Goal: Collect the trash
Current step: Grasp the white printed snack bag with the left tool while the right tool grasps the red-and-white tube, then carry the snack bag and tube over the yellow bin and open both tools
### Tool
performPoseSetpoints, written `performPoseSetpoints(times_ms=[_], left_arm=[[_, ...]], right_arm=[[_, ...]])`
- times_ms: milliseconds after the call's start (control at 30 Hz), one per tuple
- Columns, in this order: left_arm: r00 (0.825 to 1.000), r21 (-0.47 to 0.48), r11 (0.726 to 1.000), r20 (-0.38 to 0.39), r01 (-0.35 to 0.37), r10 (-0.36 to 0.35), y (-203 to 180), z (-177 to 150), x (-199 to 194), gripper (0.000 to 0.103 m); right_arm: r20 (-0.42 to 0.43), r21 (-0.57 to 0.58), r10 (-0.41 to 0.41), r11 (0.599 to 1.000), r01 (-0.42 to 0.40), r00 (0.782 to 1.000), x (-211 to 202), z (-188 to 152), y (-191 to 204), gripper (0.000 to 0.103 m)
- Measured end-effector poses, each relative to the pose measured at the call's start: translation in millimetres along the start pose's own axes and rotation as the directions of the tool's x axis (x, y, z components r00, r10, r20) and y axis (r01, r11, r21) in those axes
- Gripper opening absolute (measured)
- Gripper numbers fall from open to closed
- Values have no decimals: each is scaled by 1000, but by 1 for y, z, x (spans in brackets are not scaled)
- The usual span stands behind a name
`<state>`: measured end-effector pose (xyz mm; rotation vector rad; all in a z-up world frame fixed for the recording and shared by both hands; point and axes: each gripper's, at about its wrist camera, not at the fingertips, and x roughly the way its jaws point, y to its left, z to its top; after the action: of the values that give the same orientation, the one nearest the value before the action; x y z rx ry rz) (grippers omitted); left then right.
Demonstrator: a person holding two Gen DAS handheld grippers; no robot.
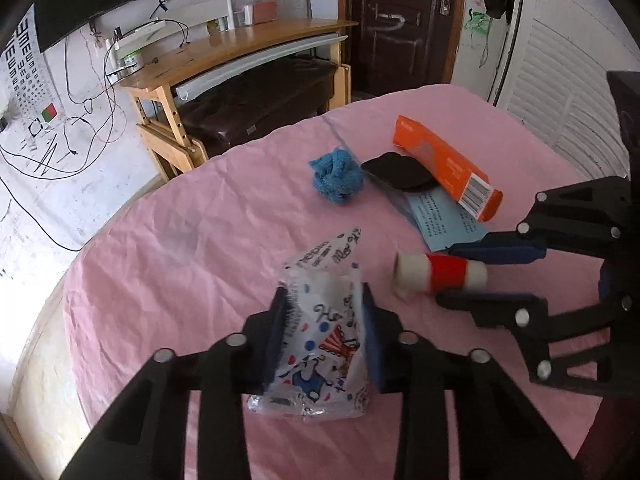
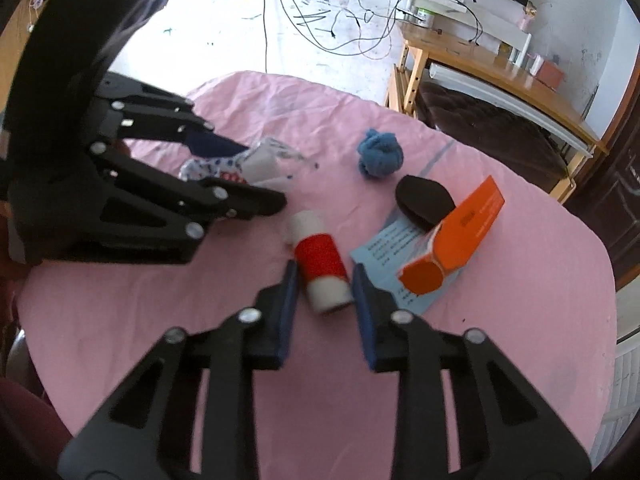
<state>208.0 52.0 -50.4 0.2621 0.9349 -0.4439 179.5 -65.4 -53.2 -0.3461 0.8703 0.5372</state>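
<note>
While one wrapper [image 1: 320,336], tube [image 2: 320,268], box [image 1: 448,168], yarn ball [image 1: 337,176] lie on the cloth [image 1: 200,240], left gripper [image 1: 325,300] pinches the wrapper and right gripper [image 2: 325,280] clamps the tube.

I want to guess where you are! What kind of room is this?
Probably a room in someone's home. There is a round table with a pink cloth, a wooden desk against a scribbled-on white wall with an eye chart, and a dark brown wooden door.
</note>
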Motion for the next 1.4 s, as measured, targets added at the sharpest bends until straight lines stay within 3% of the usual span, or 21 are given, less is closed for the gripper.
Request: performPoseSetpoints(times_ms=[433, 733, 1067, 1400], left_arm=[[995, -12, 999, 90, -38, 39, -17, -3, -55, 24], [983, -25, 997, 162, -79, 83, -47, 28, -92, 24], [984, 31, 999, 173, -43, 37, -110, 72, -84, 24], [987, 73, 996, 153, 45, -55, -192, 113, -55, 24]], right_arm=[[100, 63, -5, 998, -1, 995, -39, -6, -15, 20], [188, 173, -83, 984, 51, 979, -89, -22, -61, 20], [217, 325, -190, 939, 112, 957, -128, -63, -134, 20], [197, 491, -317, 851, 186, 928, -158, -137, -219, 20]])
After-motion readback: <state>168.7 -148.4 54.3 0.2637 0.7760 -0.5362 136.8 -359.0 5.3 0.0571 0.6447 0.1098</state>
